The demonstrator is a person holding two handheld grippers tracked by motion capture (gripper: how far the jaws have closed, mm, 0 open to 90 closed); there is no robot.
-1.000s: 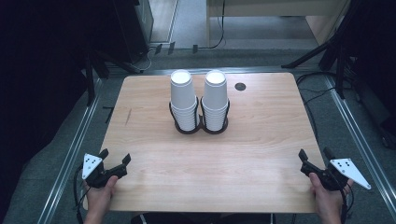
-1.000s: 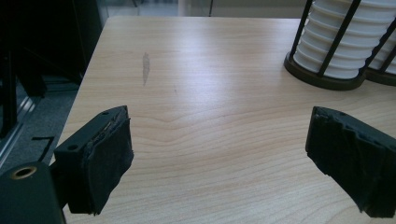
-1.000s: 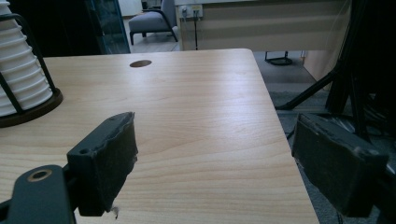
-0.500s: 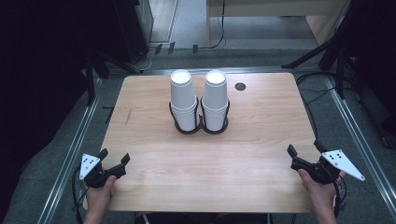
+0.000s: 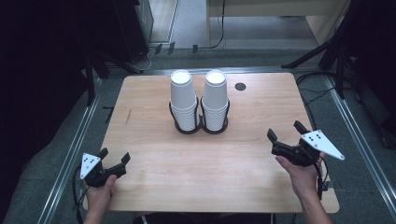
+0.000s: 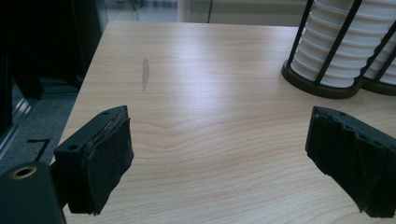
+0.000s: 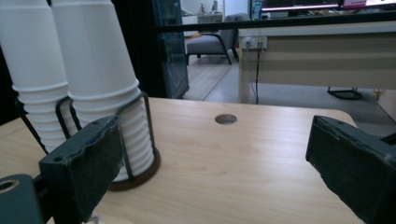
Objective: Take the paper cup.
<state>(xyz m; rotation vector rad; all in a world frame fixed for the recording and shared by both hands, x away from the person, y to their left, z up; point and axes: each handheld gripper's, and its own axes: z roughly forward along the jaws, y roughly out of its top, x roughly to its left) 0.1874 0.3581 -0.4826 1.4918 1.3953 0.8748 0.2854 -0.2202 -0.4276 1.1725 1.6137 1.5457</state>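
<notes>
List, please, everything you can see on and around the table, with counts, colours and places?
Cup stacks: two, white, upside down side by side mid-table, left stack, right stack.
Wire holders: two, black, joined, one around the foot of each stack.
Table: one, light wood, centre.
Hole: one, dark, round, in the tabletop right of the stacks.
Hands: two, at the near edge, left hand, right hand.
Left gripper: one, black, open, at the near left corner.
Right gripper: one, black, open with nothing between its jaws, above the near right side.
</notes>
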